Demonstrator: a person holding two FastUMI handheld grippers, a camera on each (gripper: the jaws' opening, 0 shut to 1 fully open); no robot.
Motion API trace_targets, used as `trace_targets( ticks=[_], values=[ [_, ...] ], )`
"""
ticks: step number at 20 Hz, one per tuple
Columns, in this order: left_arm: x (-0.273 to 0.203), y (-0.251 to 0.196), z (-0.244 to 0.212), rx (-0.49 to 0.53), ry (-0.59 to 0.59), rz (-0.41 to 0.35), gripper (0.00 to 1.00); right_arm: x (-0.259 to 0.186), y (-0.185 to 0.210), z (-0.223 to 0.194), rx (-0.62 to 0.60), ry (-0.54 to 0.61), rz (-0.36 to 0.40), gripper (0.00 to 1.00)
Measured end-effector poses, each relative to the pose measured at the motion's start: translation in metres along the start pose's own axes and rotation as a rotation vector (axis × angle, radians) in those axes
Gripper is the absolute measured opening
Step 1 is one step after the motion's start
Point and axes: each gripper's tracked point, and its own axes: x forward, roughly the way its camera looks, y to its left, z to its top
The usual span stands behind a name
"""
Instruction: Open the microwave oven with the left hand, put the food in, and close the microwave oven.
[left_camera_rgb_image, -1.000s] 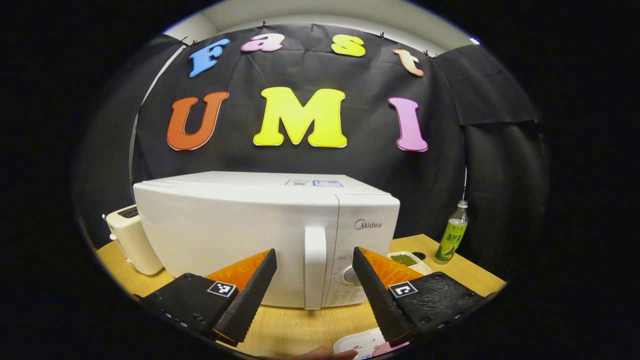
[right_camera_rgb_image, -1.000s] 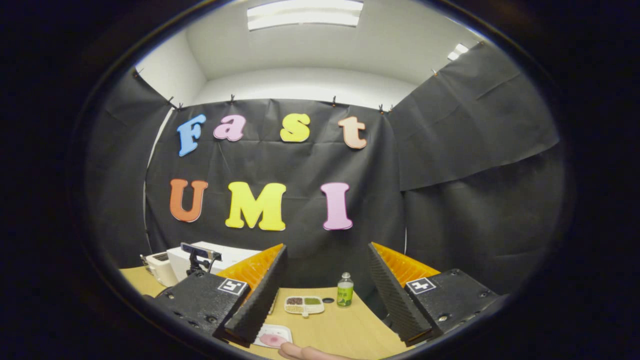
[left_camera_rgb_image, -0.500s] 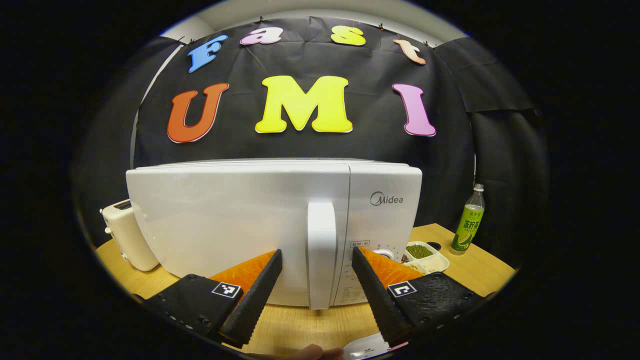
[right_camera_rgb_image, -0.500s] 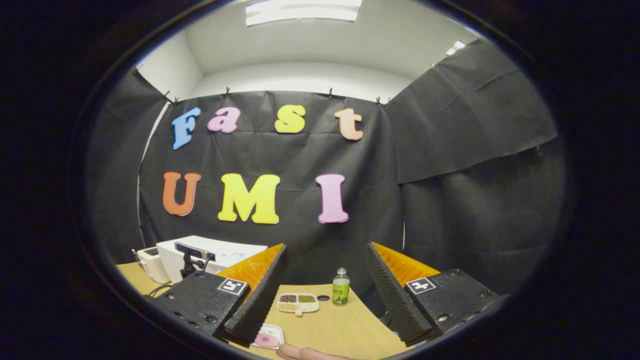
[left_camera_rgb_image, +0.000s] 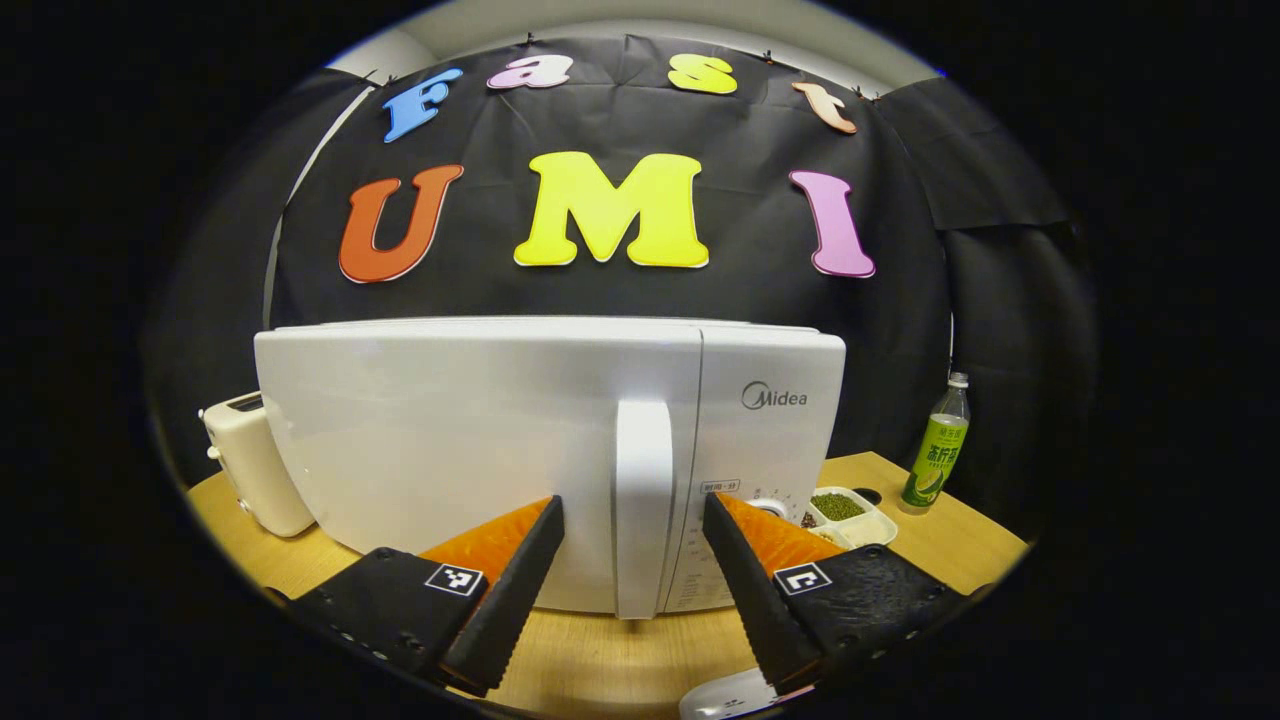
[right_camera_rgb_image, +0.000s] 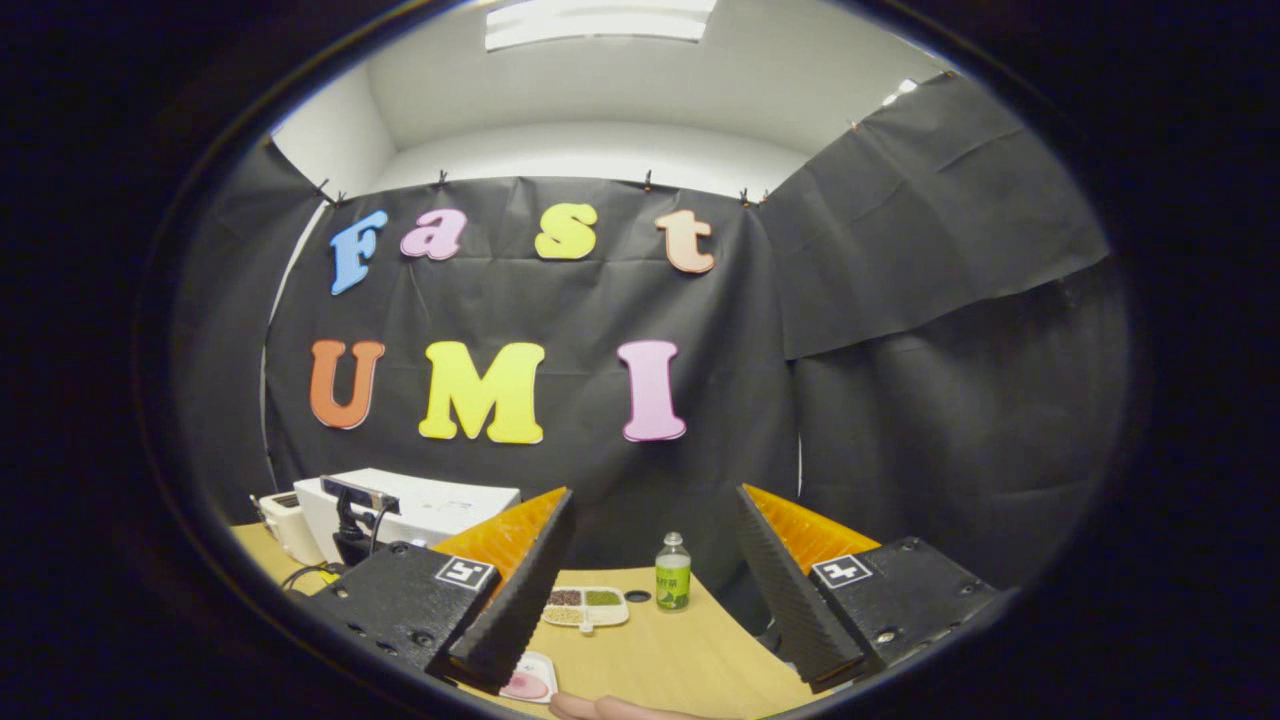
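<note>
the microwave oven (left_camera_rgb_image: 480, 450) stands on the wooden table (left_camera_rgb_image: 600, 660), its door shut, a toaster (left_camera_rgb_image: 245, 470) just beside it on one side and a compartment tray of beans (left_camera_rgb_image: 850, 515) and a green bottle (left_camera_rgb_image: 932, 455) off to the other. the left gripper (left_camera_rgb_image: 632, 510) faces the door with its jaws spread apart, one finger to each side of the tall white handle (left_camera_rgb_image: 642, 505), gripping nothing yet. the right gripper (right_camera_rgb_image: 655, 505) hangs well apart over the table, jaws also released and empty, with the plate of pink food (right_camera_rgb_image: 527, 683) low beside its own finger. the handle looks like rigid, smooth plastic (likely a little slippery), so the pads should probably close across its middle or lower half and pull straight out; the door will swing on its far hinge, and a latch may resist at first. the oven seems heavy enough to stay put, though a sharp tug could slide it on the table. the plate looks light and shallow, best taken by its rim and kept level.
</note>
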Motion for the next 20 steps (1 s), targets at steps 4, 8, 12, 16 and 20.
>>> trace_targets(
  ticks=[4, 8, 12, 16, 20],
  values=[
    [0.001, -0.003, -0.003, -0.009, 0.017, -0.03, 0.19, 0.001, -0.001, -0.004, -0.007, 0.011, -0.006, 1.0],
    [0.001, -0.005, -0.004, 0.001, 0.01, -0.048, 0.06, 0.0, 0.002, -0.006, -0.026, 0.019, 0.002, 0.92],
    [-0.008, -0.007, -0.003, -0.018, 0.003, -0.094, 0.06, 0.001, 0.006, -0.013, -0.031, 0.034, 0.01, 0.92],
    [-0.011, -0.006, -0.005, -0.017, 0.013, -0.098, 0.0, 0.005, 0.005, -0.024, -0.026, 0.066, 0.011, 1.0],
    [-0.054, 0.002, -0.009, 0.034, -0.029, -0.151, 0.0, 0.004, 0.004, -0.033, -0.058, 0.082, 0.011, 1.0]
  ],
)
